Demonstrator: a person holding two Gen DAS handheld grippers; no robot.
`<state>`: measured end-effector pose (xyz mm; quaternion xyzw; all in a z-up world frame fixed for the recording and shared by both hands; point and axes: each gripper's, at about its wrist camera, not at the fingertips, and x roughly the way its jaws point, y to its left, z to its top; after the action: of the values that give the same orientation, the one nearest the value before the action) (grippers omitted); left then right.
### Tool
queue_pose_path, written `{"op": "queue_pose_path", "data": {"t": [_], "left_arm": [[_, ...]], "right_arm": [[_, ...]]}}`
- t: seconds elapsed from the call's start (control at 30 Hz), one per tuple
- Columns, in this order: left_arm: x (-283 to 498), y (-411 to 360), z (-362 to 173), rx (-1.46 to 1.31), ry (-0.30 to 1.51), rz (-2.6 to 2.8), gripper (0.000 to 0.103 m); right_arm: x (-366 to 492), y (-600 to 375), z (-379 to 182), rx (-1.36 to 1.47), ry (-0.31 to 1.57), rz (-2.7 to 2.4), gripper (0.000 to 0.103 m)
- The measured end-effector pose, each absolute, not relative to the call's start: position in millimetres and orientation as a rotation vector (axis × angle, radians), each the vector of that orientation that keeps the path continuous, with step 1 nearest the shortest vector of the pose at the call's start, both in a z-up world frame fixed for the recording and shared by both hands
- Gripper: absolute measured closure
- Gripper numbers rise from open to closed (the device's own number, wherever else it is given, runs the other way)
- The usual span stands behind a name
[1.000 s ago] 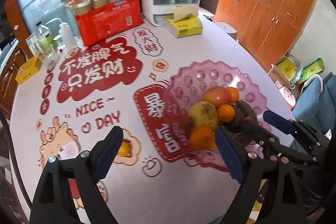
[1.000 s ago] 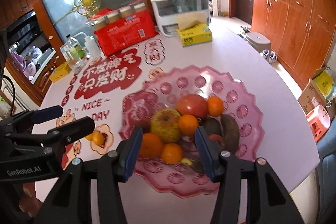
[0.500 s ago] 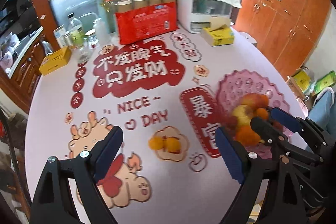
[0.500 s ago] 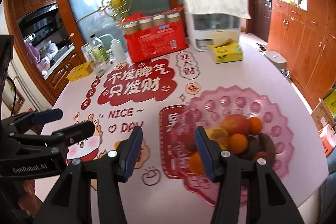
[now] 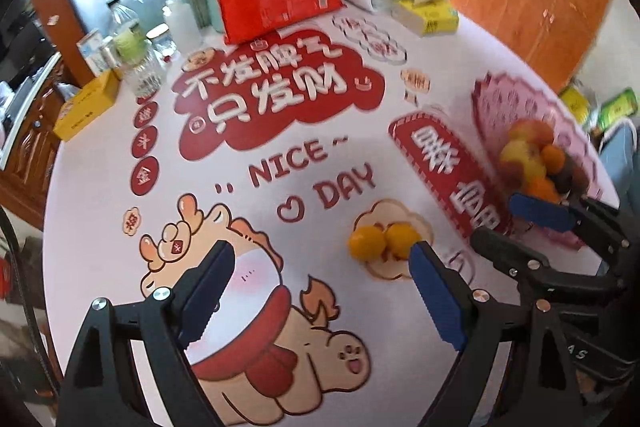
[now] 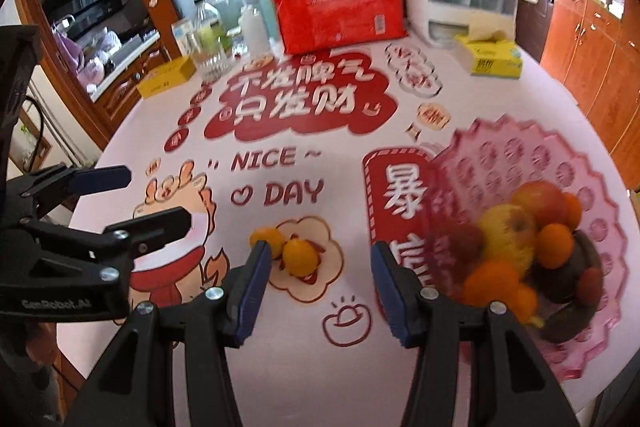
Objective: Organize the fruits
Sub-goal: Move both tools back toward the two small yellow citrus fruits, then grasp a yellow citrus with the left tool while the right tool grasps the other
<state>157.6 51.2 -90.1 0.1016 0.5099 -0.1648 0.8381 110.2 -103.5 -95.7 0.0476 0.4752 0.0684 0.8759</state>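
Two handheld black grippers w/ blue pads hang over a round table w/ a red-and-white printed cloth (image 6: 280, 367). Left gripper (image 5: 320, 287) stands wide, empty; right gripper (image 6: 316, 287) sits about half open, also empty, aimed at two small yellow-orange citrus fruits (image 6: 286, 247) lying touching on a cloud motif, likely next for pickup. Scalloped pink translucent plastic fruit plate (image 6: 568, 163) nearby holds piled apples, oranges and dark fruits, blurred.

left gripper (image 5: 316, 291) — jaws wide, empty | right gripper (image 6: 320, 291) — jaws apart, empty
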Motion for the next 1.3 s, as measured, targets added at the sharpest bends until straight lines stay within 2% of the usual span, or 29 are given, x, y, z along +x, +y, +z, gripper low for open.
{"op": "queue_pose_path", "data": {"t": [0.27, 0.73, 0.87, 1.03, 1.23, 1.3], "left_arm": [[181, 63, -134, 0.174, 1.177, -0.472, 0.027], [191, 49, -161, 0.179, 1.228, -0.591, 0.028], [193, 45, -165, 0.172, 1.241, -0.602, 0.031], [197, 38, -171, 0.16, 1.256, -0.612, 0.033], [200, 24, -184, 0.16, 1.283, -0.626, 0.045], [202, 19, -189, 0.165, 1.292, -0.629, 0.052]], "right_arm": [[122, -88, -138, 0.113, 1.082, 0.156, 0.051], [144, -82, -177, 0.123, 1.136, 0.19, 0.055], [149, -80, -181, 0.118, 1.138, 0.216, 0.071], [148, -84, -181, 0.125, 1.131, 0.228, 0.073], [142, -98, -181, 0.149, 1.136, 0.204, 0.073], [140, -102, -181, 0.15, 1.138, 0.195, 0.073]]}}
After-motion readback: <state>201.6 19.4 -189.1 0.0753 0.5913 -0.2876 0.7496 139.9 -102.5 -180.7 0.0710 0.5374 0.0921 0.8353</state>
